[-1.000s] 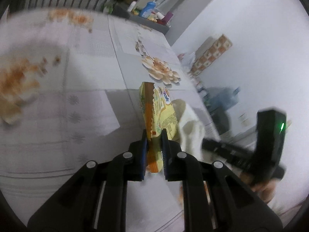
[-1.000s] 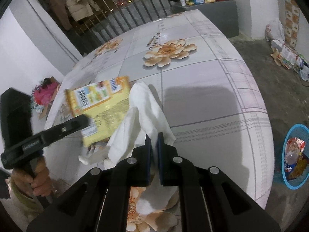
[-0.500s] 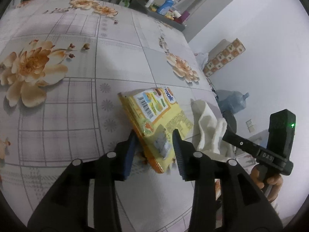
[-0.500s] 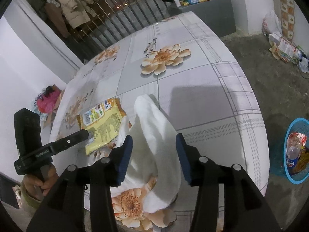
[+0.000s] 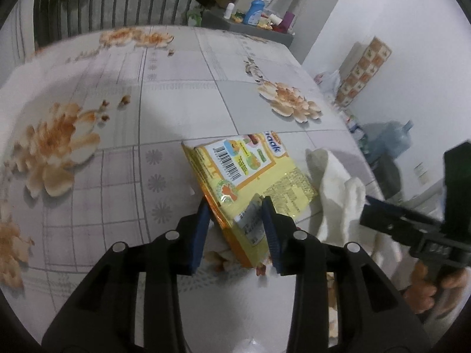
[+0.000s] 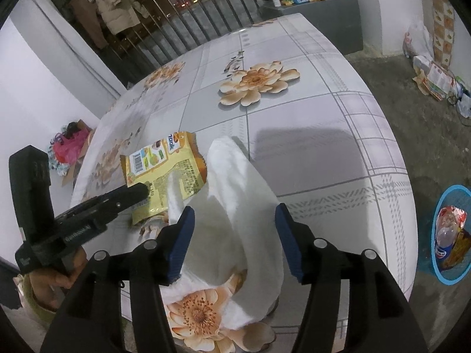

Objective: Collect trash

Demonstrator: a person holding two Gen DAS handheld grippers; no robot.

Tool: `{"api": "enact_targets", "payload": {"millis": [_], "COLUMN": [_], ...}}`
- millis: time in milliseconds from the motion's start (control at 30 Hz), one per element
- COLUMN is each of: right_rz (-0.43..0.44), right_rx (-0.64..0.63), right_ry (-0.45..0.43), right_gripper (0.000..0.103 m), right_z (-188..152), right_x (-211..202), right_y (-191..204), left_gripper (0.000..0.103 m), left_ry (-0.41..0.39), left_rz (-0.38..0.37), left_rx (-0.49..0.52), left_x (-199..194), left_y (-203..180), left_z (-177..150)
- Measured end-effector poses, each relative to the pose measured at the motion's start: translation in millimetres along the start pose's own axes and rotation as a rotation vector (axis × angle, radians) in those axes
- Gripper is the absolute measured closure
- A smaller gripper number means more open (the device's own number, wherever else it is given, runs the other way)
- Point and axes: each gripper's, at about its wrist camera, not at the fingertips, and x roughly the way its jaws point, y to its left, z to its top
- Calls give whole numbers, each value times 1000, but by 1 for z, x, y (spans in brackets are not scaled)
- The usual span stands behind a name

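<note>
Yellow wrapper between left tool pads, spread, white cloth under right tool, jaws just widened

Floral tablecloth, blue water jug, hung coat, railing

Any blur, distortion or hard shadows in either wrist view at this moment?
Left wrist: heavy fisheye bending; the flowers on the tablecloth smear at the left, while the wrapper stays sharp. Right wrist: sharp throughout, a hard-edged shadow beside the white cloth, corners vignetted black.
</note>
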Motion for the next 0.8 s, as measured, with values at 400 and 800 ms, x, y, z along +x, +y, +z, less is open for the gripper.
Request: {"api": "enact_targets", "payload": {"millis": [400,800], "right_rz": [-29,-189], "right_rx": [-3,-155], "right_ry": [-15,-15], "right_gripper": [34,31], "right_z": [3,-5], "right_x": [-3,15], "right_y": [7,34], "left_gripper": [88,91], "left_ry": [-32,-63], "left_rz": [58,98], "left_rx": [47,104], "left_x": [0,-8], "left_y": [-2,-10], "left_z": [-2,-6]}}
